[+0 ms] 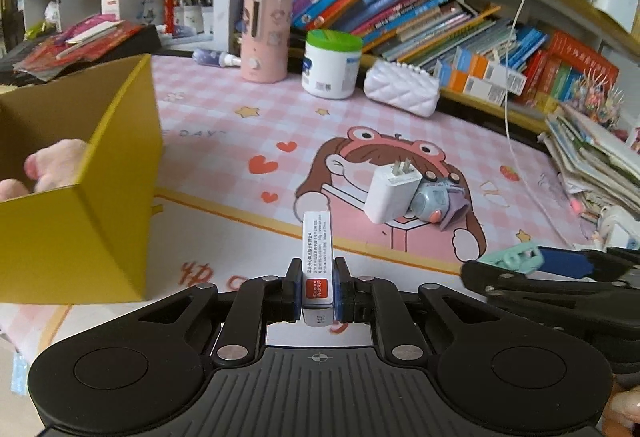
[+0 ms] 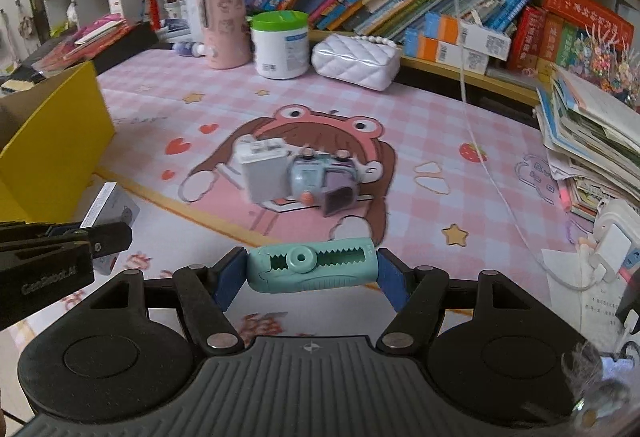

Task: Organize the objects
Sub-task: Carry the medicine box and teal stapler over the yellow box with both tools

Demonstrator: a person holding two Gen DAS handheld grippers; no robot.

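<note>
the left gripper [image 1: 318,291] is clamped on a small white box with a red label [image 1: 317,269], its blue pads pressing both narrow sides so the box stands upright between them, held above the pink checked desk mat [image 1: 248,141]. the right gripper [image 2: 311,271] grips a teal toothed clip [image 2: 311,269] crosswise, one blue pad on each end, also held above the mat. each gripper shows at the edge of the other's view, so the two sit just beside each other.

out on the mat, over the printed cartoon girl in a frog hat, a white plug charger [image 1: 394,193] leans against a small blue-and-purple toy [image 1: 438,203], the two touching. a yellow cardboard box [image 1: 92,205] sits open at the left; something pink lies inside it, too blurred to name. at the back of the mat stand a pink cylindrical device [image 1: 264,37], a white tub with a green lid [image 1: 332,63] and a white quilted purse [image 1: 402,91], with rows of books [image 1: 400,9] on the shelf behind.
</note>
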